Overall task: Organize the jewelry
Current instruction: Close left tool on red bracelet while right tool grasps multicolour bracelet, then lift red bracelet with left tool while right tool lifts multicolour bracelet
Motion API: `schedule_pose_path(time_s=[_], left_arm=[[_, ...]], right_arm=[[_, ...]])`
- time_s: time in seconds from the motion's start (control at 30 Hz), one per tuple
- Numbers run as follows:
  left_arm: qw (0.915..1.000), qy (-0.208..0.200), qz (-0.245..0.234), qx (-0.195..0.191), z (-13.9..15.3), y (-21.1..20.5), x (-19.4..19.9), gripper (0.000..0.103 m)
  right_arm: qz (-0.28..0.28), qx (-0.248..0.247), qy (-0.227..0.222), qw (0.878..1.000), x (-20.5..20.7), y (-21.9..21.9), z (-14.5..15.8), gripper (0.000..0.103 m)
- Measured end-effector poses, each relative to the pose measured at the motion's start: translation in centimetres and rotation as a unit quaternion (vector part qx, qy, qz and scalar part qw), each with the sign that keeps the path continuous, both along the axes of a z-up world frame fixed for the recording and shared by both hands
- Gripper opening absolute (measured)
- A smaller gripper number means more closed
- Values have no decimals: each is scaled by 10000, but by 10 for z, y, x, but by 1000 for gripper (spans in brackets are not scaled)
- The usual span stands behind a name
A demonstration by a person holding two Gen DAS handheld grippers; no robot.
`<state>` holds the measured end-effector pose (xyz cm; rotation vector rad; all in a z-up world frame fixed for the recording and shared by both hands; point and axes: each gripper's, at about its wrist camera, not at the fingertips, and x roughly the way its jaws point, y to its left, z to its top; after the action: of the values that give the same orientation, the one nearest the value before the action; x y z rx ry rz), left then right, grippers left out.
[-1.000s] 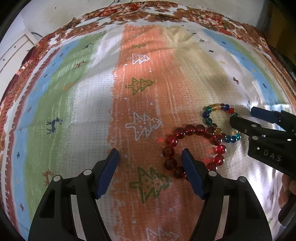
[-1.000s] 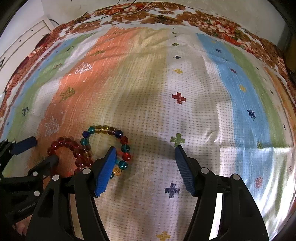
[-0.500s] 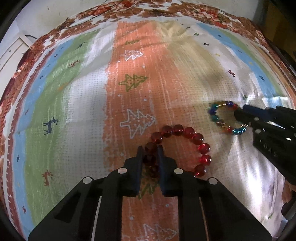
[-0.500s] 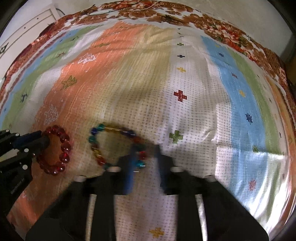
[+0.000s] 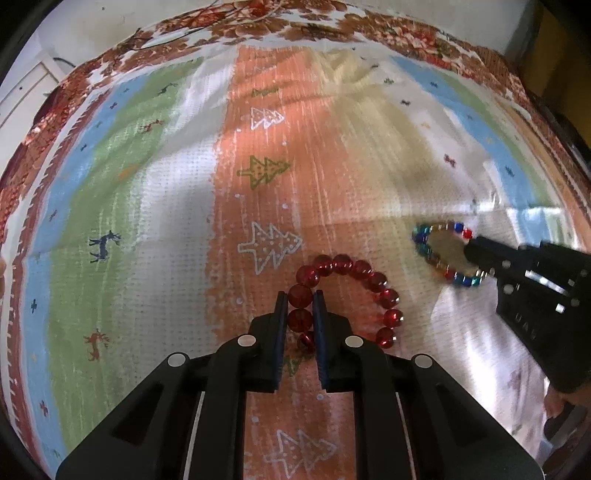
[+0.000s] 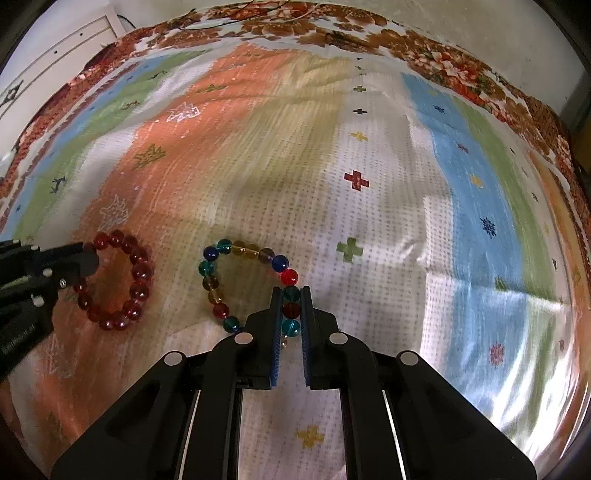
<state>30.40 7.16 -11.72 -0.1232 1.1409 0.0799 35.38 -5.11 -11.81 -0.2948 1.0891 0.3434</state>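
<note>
A red bead bracelet [image 5: 364, 275] lies on the orange stripe of the patterned cloth. My left gripper [image 5: 300, 306] is shut on the beads at its left side. A multicolour bead bracelet [image 6: 221, 275] lies on the white stripe to its right. My right gripper [image 6: 291, 304] is shut on the beads at its right side. The two bracelets lie apart, not touching. In the right wrist view the red bracelet [image 6: 136, 275] and the left gripper [image 6: 86, 260] show at the left. In the left wrist view the multicolour bracelet [image 5: 430, 254] and the right gripper [image 5: 471, 253] show at the right.
A striped cloth [image 5: 147, 206] with trees, deer and crosses covers the whole surface, with a brown floral border [image 6: 314, 27] at the far edge. A white cabinet [image 6: 55, 55] stands beyond the far left corner.
Both grippers were open over two overlapping bracelets. Each has closed on one bracelet, and the bracelets have been drawn apart, red to the left, multicolour to the right.
</note>
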Motion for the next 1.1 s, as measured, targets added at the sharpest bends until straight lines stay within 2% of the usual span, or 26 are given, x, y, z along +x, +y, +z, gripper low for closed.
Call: schedule_pose_path(time_s=[0.43,0.67,1.1], left_arm=[[9986,-325,5,-411,36,-6,-19,13],[9980,-458,-93,-431,51,-15,-31,13],[9950,-817,-114,-556,83,-22,-63,13]], right_arm=[[116,329,-269,9990,-34,-5,45,10],[101,520,-295,9982,-46,-11,59,10],[242,764,-630,9948,-85,-22,96,10]])
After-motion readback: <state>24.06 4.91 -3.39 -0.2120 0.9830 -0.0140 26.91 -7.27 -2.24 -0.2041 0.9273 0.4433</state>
